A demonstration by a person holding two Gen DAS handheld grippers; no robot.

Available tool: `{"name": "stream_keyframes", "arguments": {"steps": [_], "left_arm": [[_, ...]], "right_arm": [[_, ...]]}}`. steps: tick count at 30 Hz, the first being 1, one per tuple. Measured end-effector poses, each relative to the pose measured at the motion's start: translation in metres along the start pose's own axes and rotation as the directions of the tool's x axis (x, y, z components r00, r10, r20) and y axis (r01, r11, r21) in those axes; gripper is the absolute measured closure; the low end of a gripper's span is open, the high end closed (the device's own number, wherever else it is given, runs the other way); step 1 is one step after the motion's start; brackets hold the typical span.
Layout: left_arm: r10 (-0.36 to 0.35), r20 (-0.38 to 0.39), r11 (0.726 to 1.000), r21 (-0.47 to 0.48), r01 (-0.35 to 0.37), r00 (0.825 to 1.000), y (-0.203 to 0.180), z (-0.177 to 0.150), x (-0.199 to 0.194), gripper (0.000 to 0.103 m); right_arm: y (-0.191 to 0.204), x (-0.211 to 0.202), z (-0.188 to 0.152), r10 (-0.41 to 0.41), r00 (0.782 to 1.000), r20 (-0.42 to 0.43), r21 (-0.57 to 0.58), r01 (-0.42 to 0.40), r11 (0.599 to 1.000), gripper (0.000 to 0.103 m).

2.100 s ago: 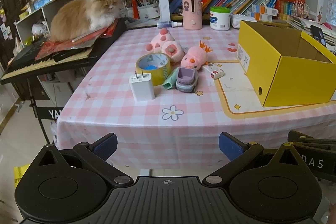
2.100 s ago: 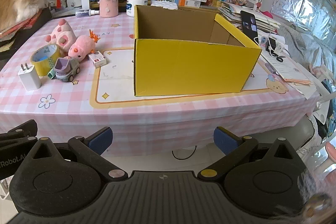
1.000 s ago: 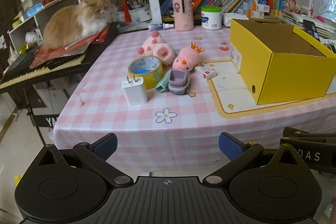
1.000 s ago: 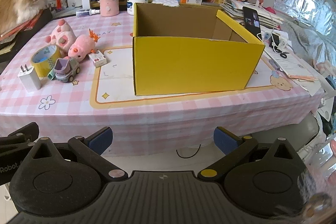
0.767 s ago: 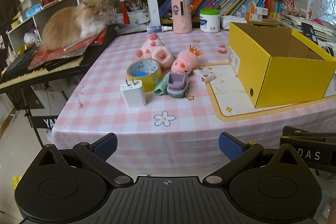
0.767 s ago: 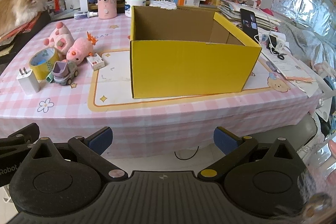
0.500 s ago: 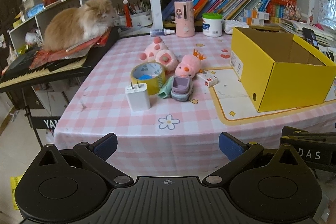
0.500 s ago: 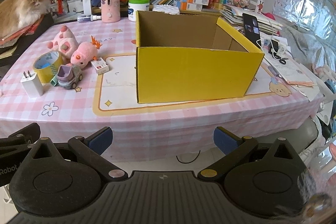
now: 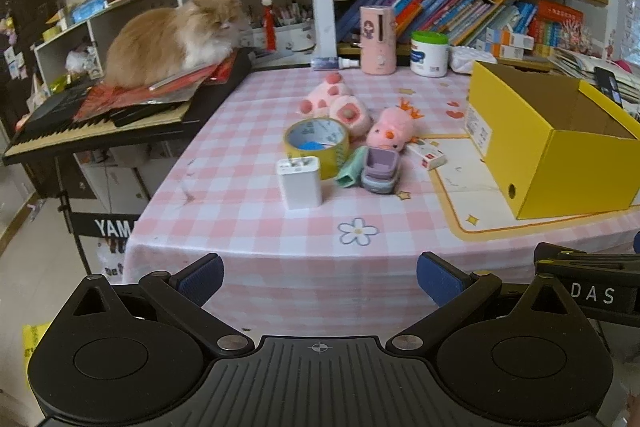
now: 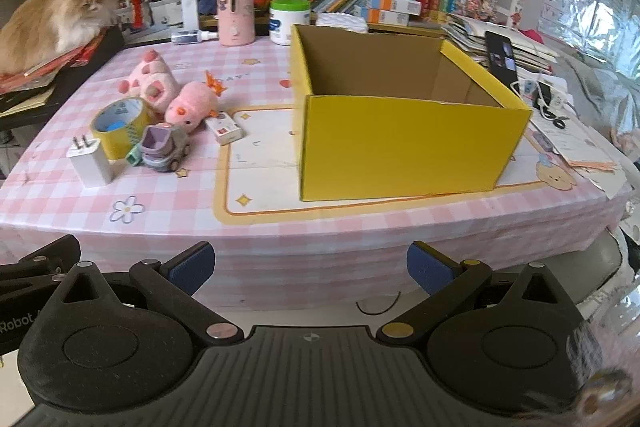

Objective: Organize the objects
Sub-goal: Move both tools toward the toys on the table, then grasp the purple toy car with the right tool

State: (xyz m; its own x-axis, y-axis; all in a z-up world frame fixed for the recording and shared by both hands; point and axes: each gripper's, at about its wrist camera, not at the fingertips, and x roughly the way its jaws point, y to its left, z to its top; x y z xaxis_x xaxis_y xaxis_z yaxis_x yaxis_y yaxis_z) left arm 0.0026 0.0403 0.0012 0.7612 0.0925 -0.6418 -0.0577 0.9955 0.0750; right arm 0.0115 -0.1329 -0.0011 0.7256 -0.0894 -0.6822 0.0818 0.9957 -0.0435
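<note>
An open yellow cardboard box (image 10: 408,143) (image 9: 560,163) stands empty on the pink checked table (image 10: 280,219). Left of it lie a white charger plug (image 9: 300,181) (image 10: 90,163), a yellow tape roll (image 9: 318,143) (image 10: 118,129), a small purple toy truck (image 9: 380,169) (image 10: 164,147), a pink chick plush (image 9: 390,133) (image 10: 192,107), a pink paw plush (image 9: 338,103) (image 10: 150,81) and a small white carton (image 9: 428,155) (image 10: 224,129). My left gripper (image 9: 318,273) and right gripper (image 10: 310,265) hover open and empty before the table's front edge.
An orange cat (image 9: 172,35) rests on papers atop a keyboard (image 9: 100,123) left of the table. A pink dispenser (image 9: 378,39) and white jar (image 9: 430,53) stand at the back before bookshelves. A phone (image 10: 502,59), cables and papers lie right of the box.
Both grippers have risen and moved closer to the table, so I see its top from higher up. Nothing on the table has moved, and both stay open.
</note>
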Motion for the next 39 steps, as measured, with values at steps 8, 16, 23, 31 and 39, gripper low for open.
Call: {"name": "stream_keyframes", "arguments": {"steps": [8,16,23,31,39], "left_arm": [[0.044,-0.007,0.998,-0.053,-0.045,0.999,0.022,-0.003,0.000,0.000],[0.006,-0.025,0.995,-0.097,-0.009,1.000,0.037,-0.007,0.002,0.000],[0.010,-0.027,0.991,-0.134,-0.014,1.000,0.047,-0.005,0.010,0.000],[0.069,-0.043,0.988,-0.137,-0.074,0.997,0.055,0.008,0.033,0.000],[0.095,-0.005,0.993,-0.065,-0.095,0.995,0.045,0.025,0.061,0.000]], "right_arm": [[0.017,-0.004,0.003,0.089,0.996,0.018,-0.027,-0.088,0.996,0.002],[0.031,-0.001,0.005,0.143,0.990,0.007,-0.048,-0.142,0.989,0.010],[0.041,0.007,0.014,0.201,0.979,0.017,-0.060,-0.199,0.978,0.027],[0.059,0.032,0.036,0.248,0.969,0.002,-0.087,-0.247,0.965,0.027],[0.078,0.079,0.075,0.349,0.937,-0.024,-0.127,-0.349,0.928,0.027]]}}
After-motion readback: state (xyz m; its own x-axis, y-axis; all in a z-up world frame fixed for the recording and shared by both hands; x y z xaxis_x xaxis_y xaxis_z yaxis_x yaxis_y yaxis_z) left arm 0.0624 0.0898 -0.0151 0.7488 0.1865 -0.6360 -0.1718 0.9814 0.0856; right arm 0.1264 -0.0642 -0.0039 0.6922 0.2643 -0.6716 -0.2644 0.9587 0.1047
